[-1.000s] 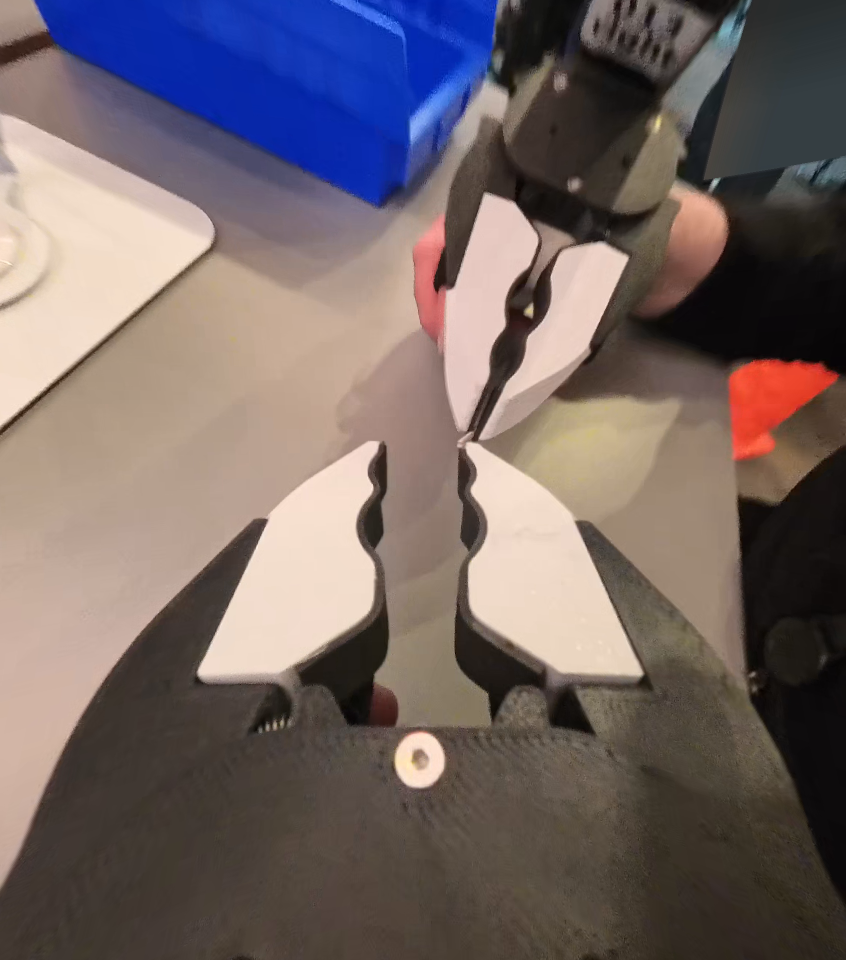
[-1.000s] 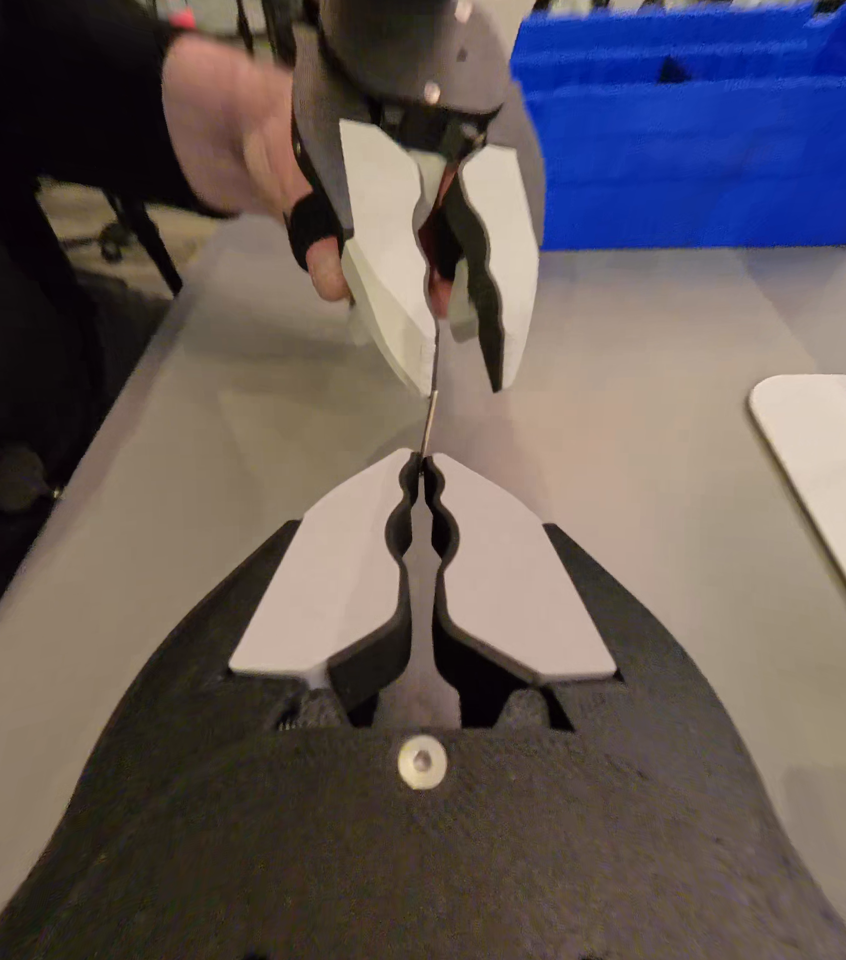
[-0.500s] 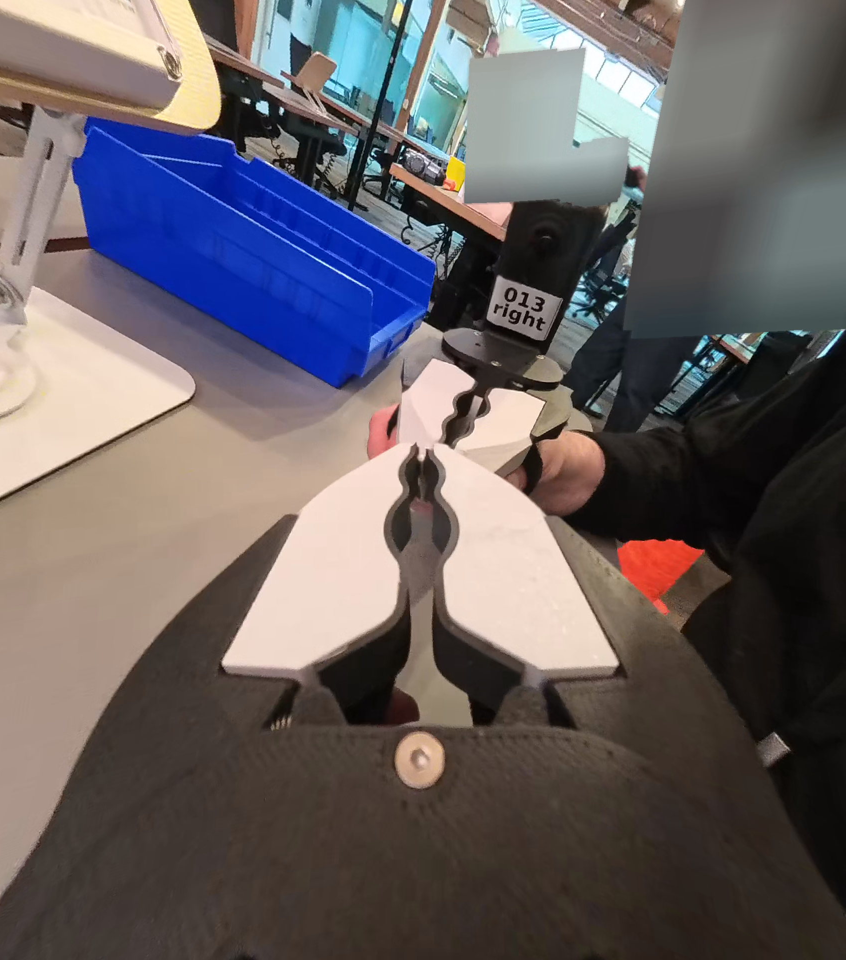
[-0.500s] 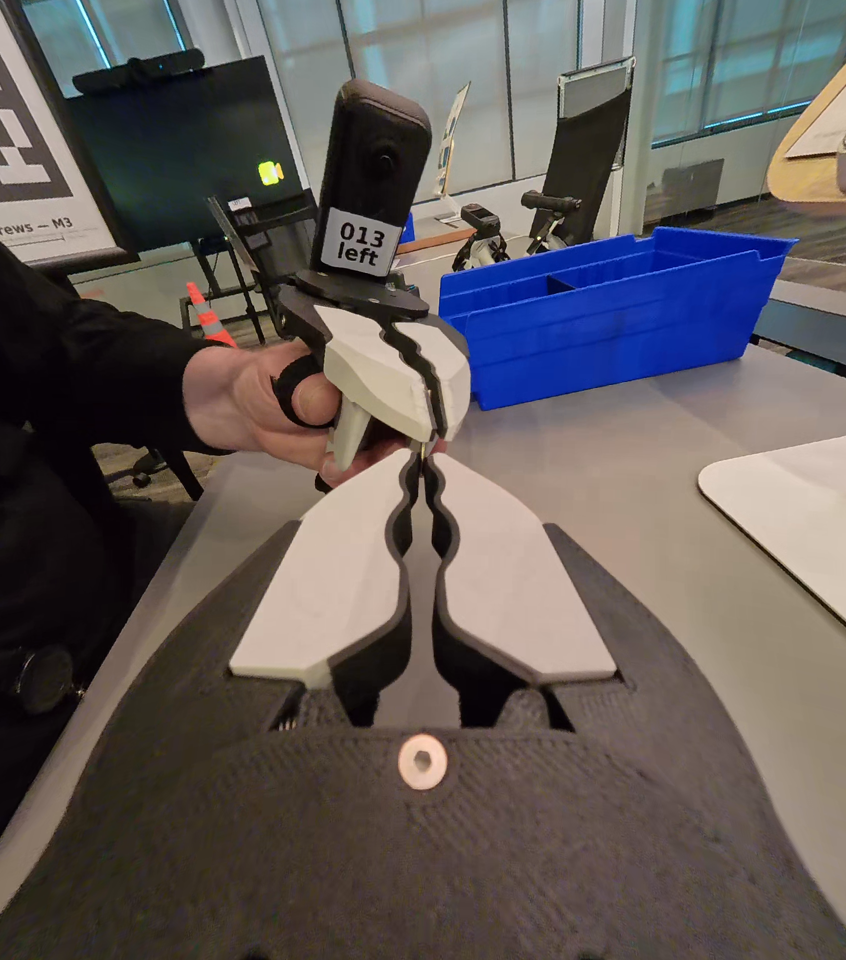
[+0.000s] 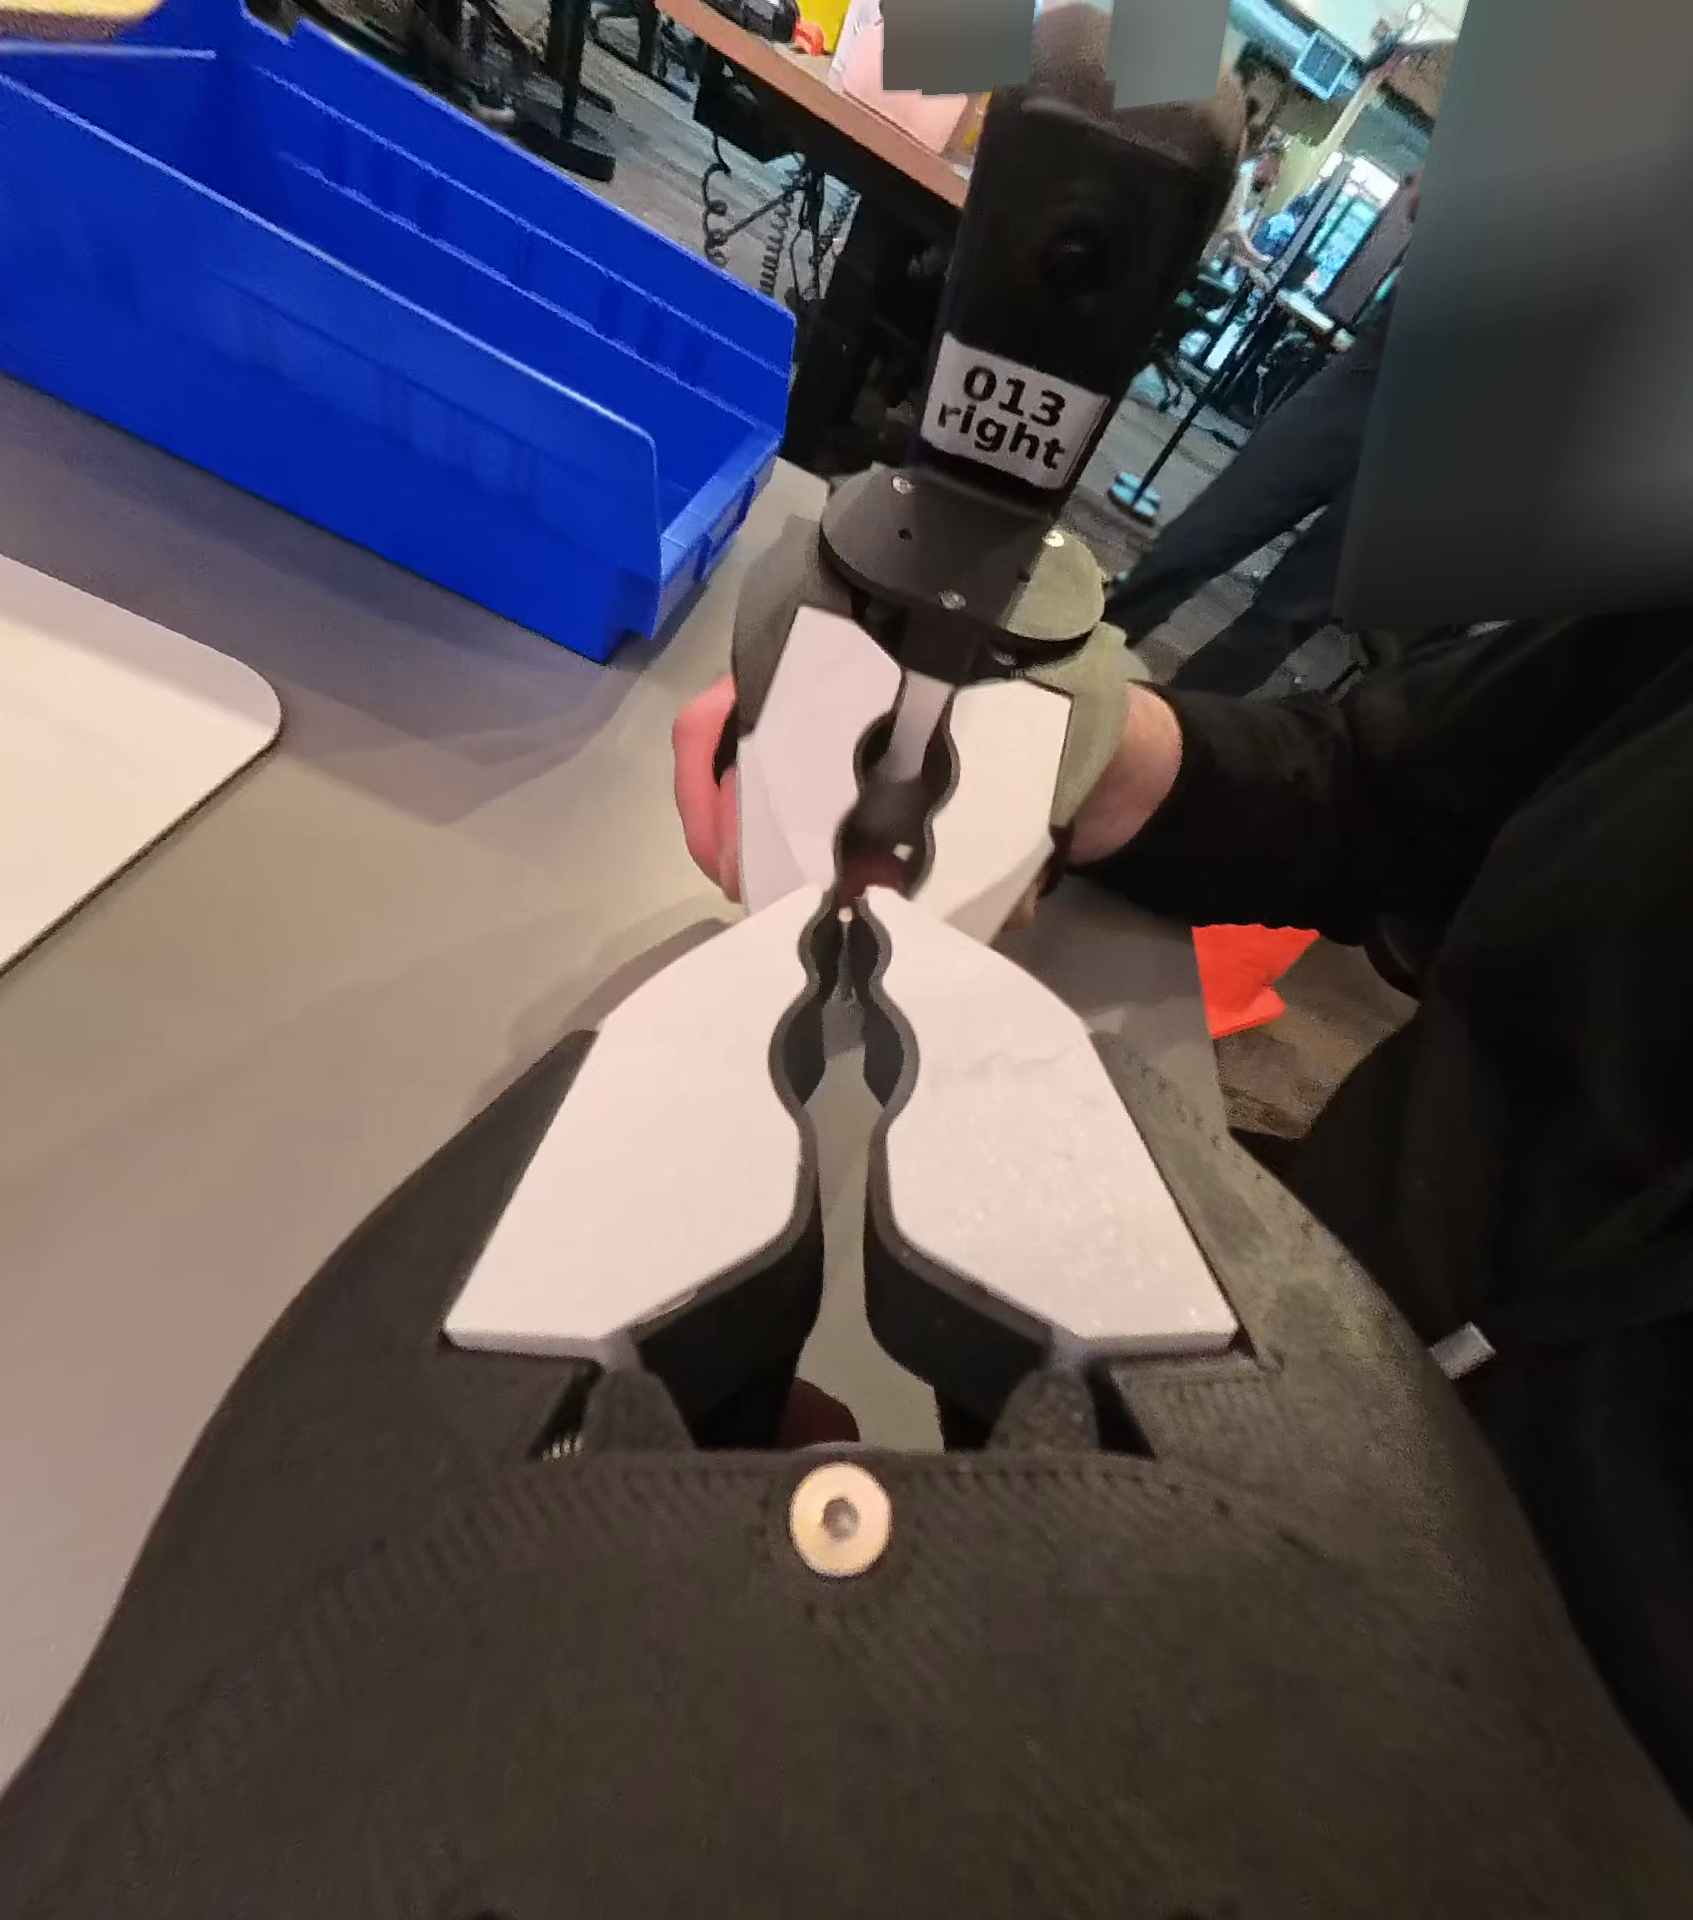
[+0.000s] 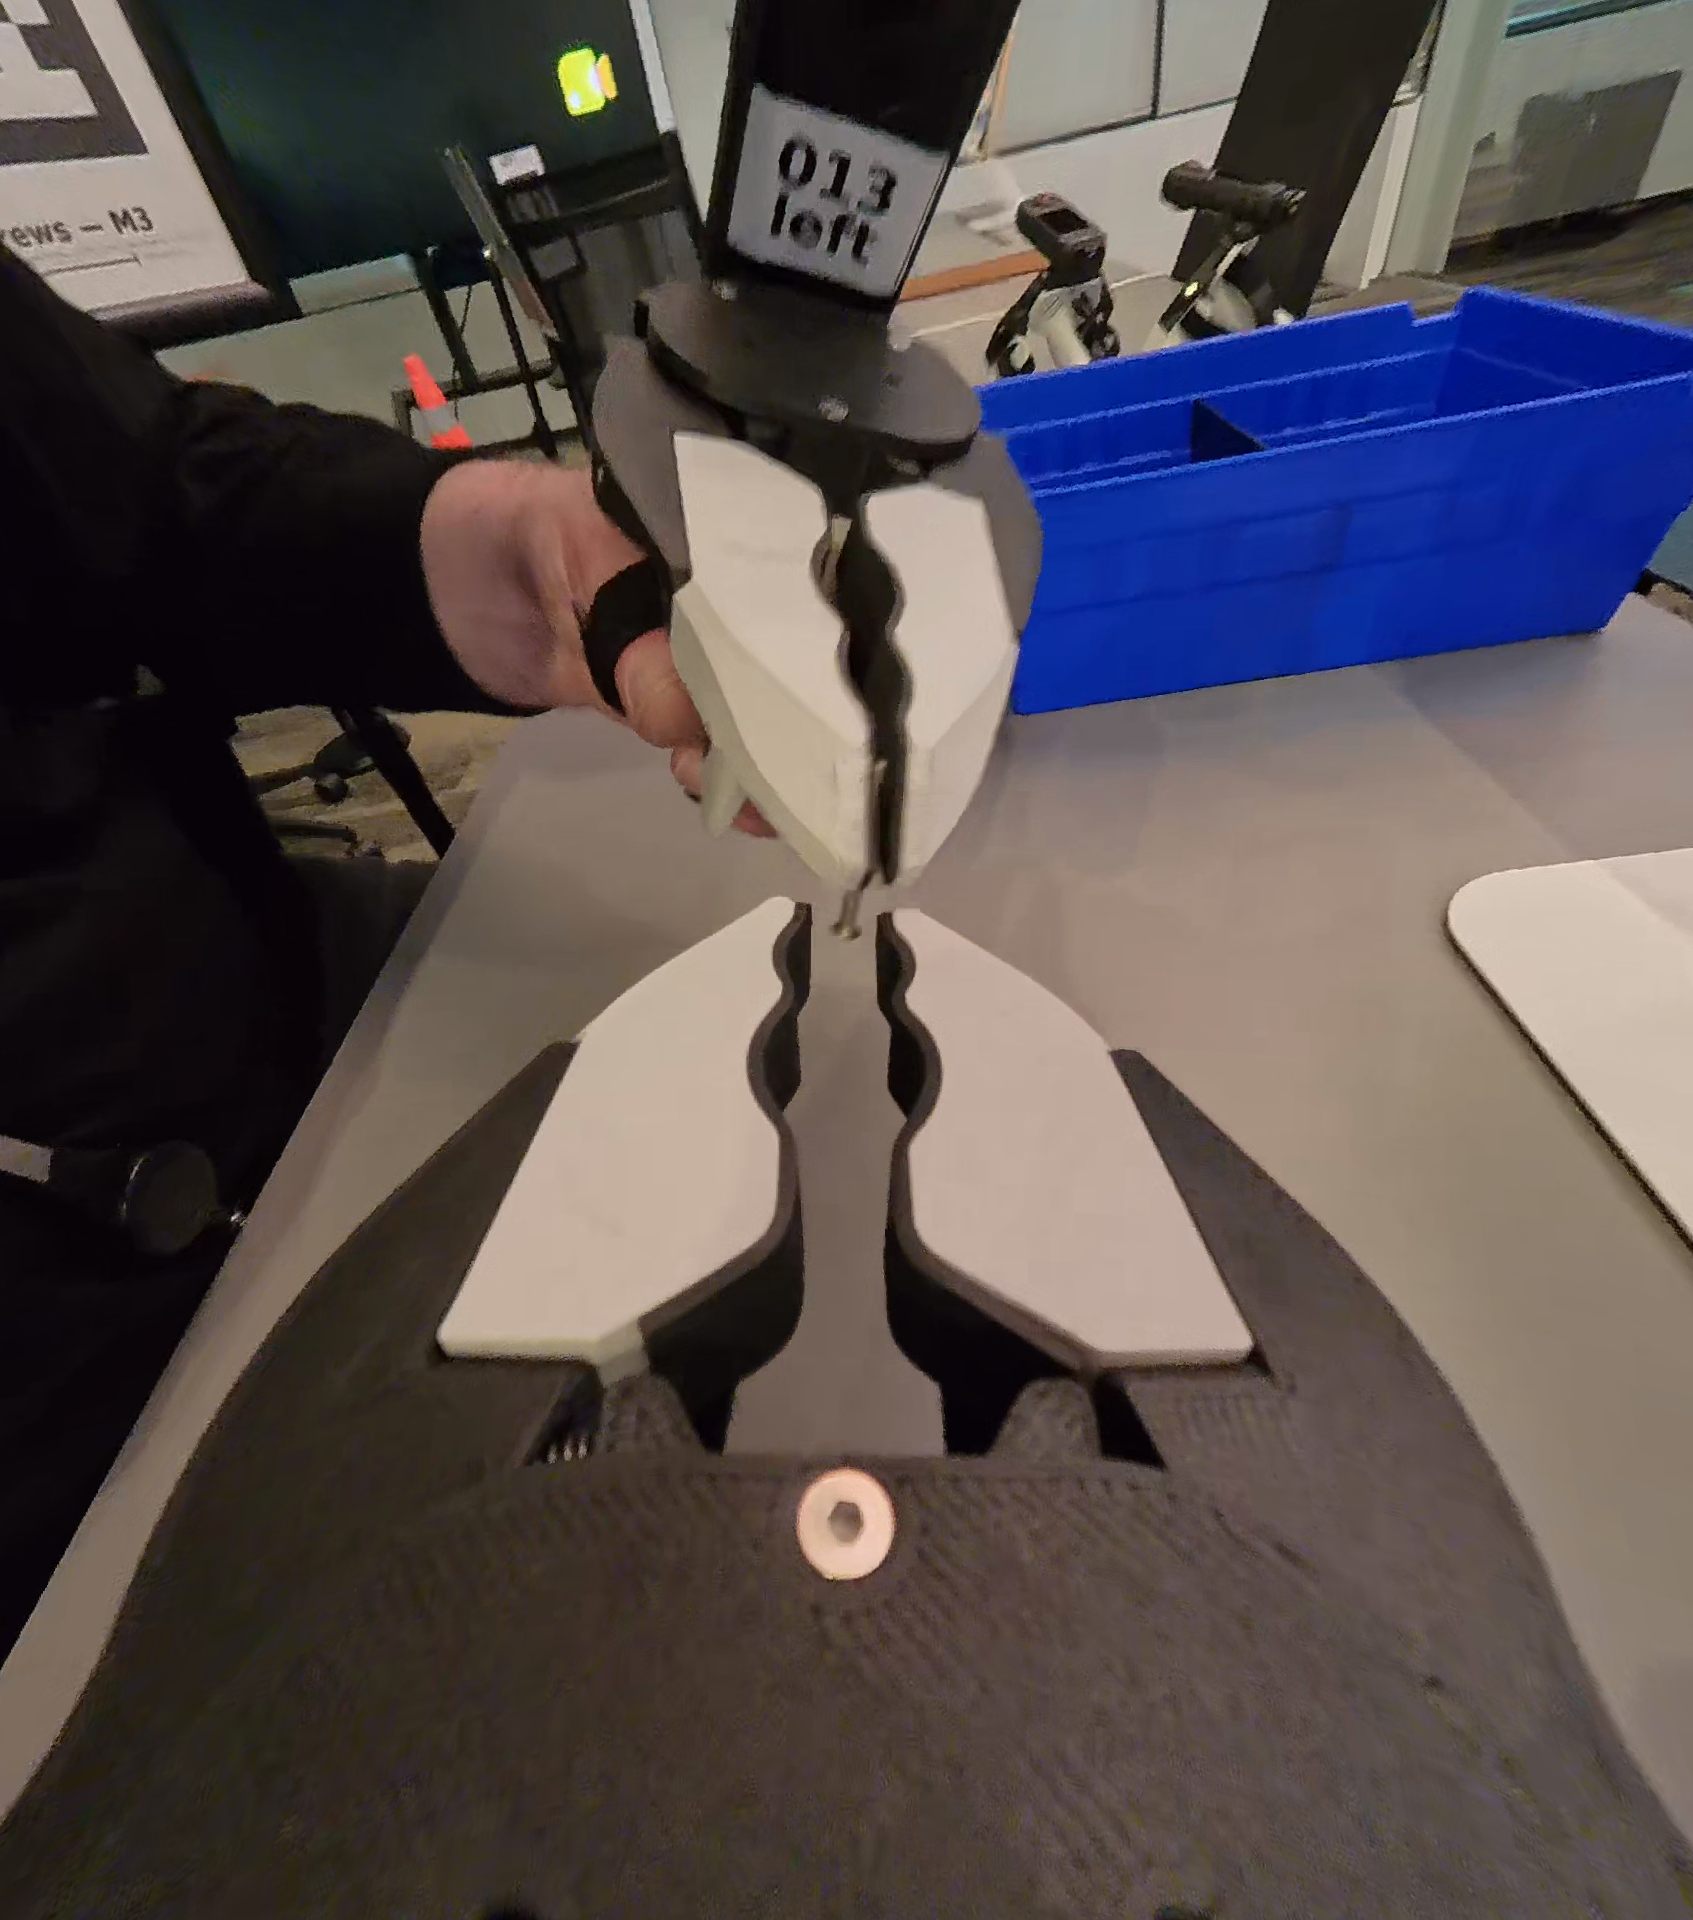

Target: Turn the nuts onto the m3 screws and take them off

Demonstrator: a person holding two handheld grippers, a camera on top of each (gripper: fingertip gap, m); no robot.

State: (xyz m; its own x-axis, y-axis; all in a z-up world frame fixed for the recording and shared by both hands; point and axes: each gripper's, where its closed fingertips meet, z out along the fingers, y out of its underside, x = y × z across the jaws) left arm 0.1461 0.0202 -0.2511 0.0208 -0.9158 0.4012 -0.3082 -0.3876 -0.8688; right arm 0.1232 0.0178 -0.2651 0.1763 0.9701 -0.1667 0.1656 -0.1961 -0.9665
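My left gripper (image 5: 847, 912) is shut on a thin metal screw (image 6: 848, 921). In the right wrist view the left gripper (image 6: 868, 873) points down at me, and the screw's end sticks out below its tips. My right gripper (image 6: 842, 925) is open by a narrow gap. Its fingertips stand on either side of the screw's end without touching it. In the left wrist view the right gripper (image 5: 873, 873) faces mine tip to tip, above the grey table (image 5: 250, 987). I cannot make out a nut on the screw.
A blue divided bin (image 5: 302, 343) stands at the back of the table and also shows in the right wrist view (image 6: 1393, 540). A white base plate (image 5: 42, 748) lies at one side (image 6: 1652, 1018). A person in black sleeves holds both grippers. An orange object (image 5: 1247, 977) lies beyond the table's edge.
A second ago my right gripper held the screw and my left was open. The left then shut on the screw, the right let go, and both grippers tilted up to meet tip to tip.
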